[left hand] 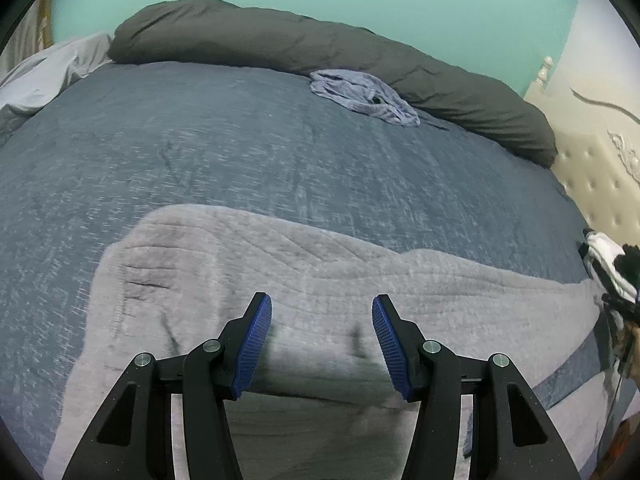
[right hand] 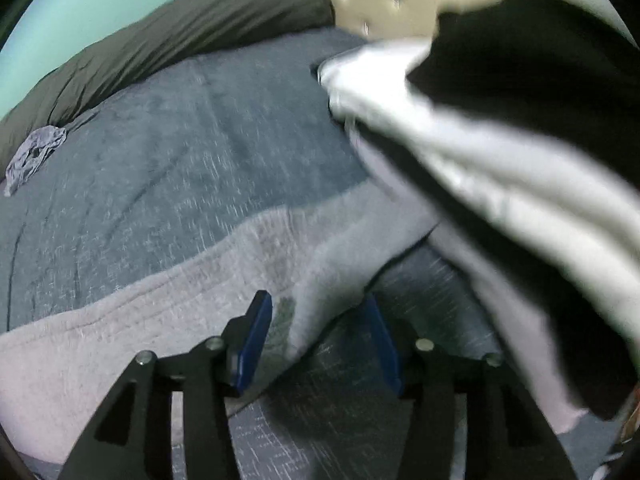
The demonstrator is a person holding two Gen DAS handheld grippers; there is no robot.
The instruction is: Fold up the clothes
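Seemingly, grey garment [left hand: 320, 280] lies crosswise.

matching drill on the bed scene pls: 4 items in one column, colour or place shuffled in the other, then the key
Things:
1. garment under the grippers
2. crumpled cloth
3. long bolster pillow
4. bedspread

Descriptions:
A. dark olive-grey, along the far edge of the bed by the teal wall
B. blue-grey, covers the whole bed
C. light grey, spread flat at the near edge
D. pale lavender-blue, bunched up against the pillow

Pairs: 1-C, 2-D, 3-A, 4-B
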